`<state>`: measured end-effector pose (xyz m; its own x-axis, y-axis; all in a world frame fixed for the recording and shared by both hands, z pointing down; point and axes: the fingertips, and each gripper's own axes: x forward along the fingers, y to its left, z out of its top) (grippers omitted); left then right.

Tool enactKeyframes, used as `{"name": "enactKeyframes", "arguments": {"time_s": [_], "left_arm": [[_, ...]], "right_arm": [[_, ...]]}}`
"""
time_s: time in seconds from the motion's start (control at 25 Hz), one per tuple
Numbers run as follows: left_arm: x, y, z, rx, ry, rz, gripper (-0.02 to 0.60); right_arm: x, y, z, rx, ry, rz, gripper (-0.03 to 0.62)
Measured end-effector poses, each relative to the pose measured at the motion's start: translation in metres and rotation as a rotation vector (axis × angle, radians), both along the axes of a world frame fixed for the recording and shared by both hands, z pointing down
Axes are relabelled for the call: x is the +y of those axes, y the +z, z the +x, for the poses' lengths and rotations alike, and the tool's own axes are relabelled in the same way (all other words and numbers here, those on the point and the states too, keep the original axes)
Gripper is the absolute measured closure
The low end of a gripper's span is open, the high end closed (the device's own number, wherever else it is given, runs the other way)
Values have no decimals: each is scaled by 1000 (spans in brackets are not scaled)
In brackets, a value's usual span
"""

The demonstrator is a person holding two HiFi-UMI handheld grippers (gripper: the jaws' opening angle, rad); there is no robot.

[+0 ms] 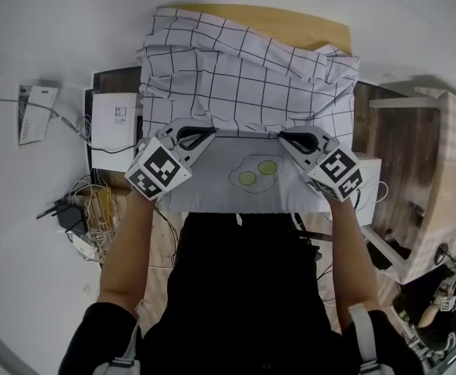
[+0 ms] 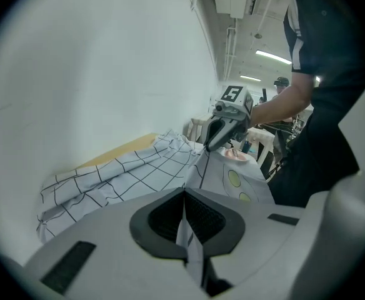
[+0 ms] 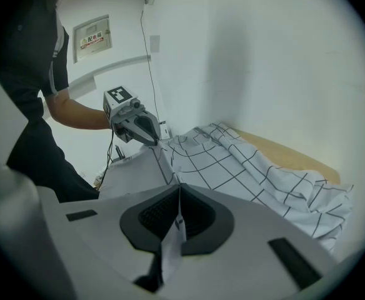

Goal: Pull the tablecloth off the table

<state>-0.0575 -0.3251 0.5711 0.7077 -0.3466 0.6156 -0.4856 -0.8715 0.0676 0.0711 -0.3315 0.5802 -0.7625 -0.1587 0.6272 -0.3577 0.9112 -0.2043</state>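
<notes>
Tablecloth [image 1: 244, 69], white with a black grid, is seen bunched in loose folds across the wooden table [image 1: 290, 23], whose far edge is left bare as a strip of pale wood. Its near hem is held above the table's near edge and stretched in a straight line between two hand-held grippers. From that line a plain grey stretch of the cloth, printed with two yellow-green ovals [image 1: 258, 172], hangs back toward the person's dark shirt.

Both forearms are extended forward side by side, elbows close to the body, with the grippers angled forward and downward and their marker cubes turned up toward the head camera. The left gripper [image 1: 203, 135] is placed at the hem's left corner, the right gripper [image 1: 288, 138] at its right corner.

In each gripper view the dark ribbed pads [image 2: 202, 215] are shown pressed together on a thin fold of the cloth, which is pinched upright in the seam between them and is drawn from there to the opposite gripper.
</notes>
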Motion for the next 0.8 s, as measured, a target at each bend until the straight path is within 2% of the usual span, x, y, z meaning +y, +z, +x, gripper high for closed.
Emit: {"name": "enactKeyframes", "arguments": {"time_s": [0.24,0.8], "left_arm": [[0,-20,0,17,3,26,569],[-6,-73,-8,16,22,127,568]], "right_arm": [[0,-19,1,-21,22,20,573],[-10,-72,-5,-37,34,131,572]]}}
